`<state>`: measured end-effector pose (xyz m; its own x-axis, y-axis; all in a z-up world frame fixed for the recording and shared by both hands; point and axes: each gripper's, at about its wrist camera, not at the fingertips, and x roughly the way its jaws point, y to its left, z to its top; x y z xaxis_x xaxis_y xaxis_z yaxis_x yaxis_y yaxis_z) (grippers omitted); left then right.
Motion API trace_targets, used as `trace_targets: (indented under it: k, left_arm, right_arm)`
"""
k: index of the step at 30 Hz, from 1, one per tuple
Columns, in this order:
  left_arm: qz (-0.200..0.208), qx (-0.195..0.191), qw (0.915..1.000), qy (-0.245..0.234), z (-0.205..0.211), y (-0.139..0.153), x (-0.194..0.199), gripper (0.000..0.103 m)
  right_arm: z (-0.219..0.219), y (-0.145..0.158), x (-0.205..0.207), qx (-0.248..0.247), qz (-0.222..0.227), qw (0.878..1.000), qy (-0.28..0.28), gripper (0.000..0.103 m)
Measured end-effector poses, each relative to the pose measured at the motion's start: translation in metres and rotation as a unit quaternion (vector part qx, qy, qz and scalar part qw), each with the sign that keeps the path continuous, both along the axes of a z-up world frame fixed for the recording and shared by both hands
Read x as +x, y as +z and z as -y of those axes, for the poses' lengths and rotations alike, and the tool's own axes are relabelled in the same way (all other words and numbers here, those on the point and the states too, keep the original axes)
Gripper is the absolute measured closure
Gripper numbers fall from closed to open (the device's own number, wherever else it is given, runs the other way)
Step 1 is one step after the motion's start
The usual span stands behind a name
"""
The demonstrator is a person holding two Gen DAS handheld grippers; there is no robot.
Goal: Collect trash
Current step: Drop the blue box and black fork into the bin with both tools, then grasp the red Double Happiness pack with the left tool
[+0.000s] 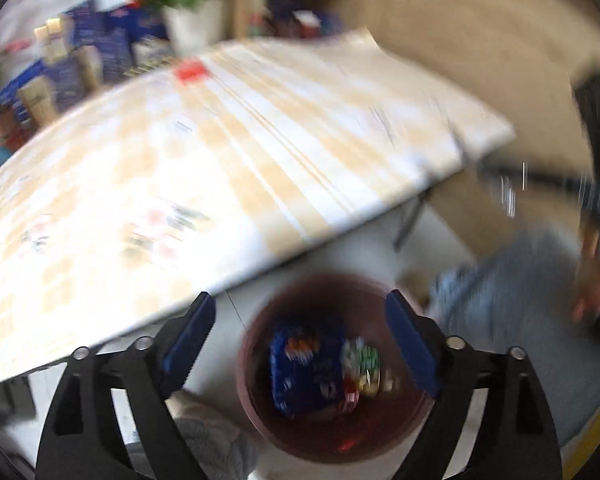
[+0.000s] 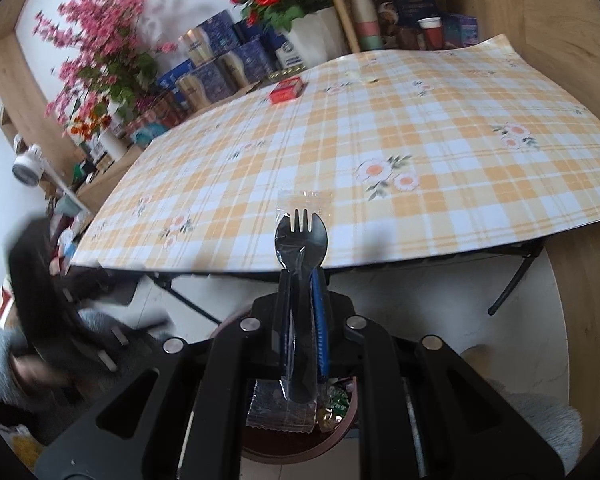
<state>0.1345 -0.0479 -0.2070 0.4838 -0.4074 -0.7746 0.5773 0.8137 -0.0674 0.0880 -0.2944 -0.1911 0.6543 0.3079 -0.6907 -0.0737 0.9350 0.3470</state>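
Observation:
My left gripper [image 1: 300, 300] hangs open over a reddish-brown bin [image 1: 244, 364] on the floor, with nothing between its blue pads. Inside the bin lie a blue packet [image 1: 304, 372] and some crumpled wrappers [image 1: 362, 364]. The left wrist view is motion-blurred. My right gripper [image 2: 302, 276] is shut on a black spork in a clear plastic sleeve [image 2: 301, 232], which sticks up past the fingertips at the near table edge. Under the right gripper the bin [image 2: 342, 432] shows again. A small red box [image 2: 286, 90] lies at the table's far side, also seen as a red box [image 1: 190, 70].
The folding table with an orange checked cloth [image 2: 380, 128] stands just beyond the bin. Behind it are blue cartons [image 2: 220, 60], a white pot of red flowers [image 2: 312, 36] and cups [image 2: 430, 32]. A person's jeans leg [image 1: 520, 300] is right of the bin.

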Motion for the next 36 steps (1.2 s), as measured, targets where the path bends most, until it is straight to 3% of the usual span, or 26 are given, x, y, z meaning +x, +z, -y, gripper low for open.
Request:
trace_targets:
  k: [4, 10, 15, 23, 36]
  left_arm:
    - [0.034, -0.058, 0.9963, 0.053, -0.04, 0.036, 0.006, 0.012]
    - [0.095, -0.082, 0.9856, 0.113, -0.085, 0.067, 0.001, 0.009]
    - [0.123, -0.06, 0.9808, 0.139, -0.108, 0.052, -0.018, 0.008]
    - [0.104, -0.04, 0.9797, 0.167, -0.113, 0.028, -0.022, 0.007]
    - [0.102, -0.019, 0.983, 0.152, -0.103, 0.023, -0.02, 0.006]
  right_arm:
    - [-0.022, -0.013, -0.004, -0.02, -0.007, 0.999, 0.031, 0.089]
    - [-0.057, -0.035, -0.007, -0.046, -0.03, 0.995, 0.084, 0.089]
    - [-0.072, -0.046, -0.005, -0.055, -0.05, 0.992, 0.106, 0.089]
    - [-0.083, -0.059, -0.002, -0.064, -0.079, 0.988, 0.118, 0.089]
    - [-0.087, -0.065, -0.002, -0.065, -0.093, 0.984, 0.135, 0.085]
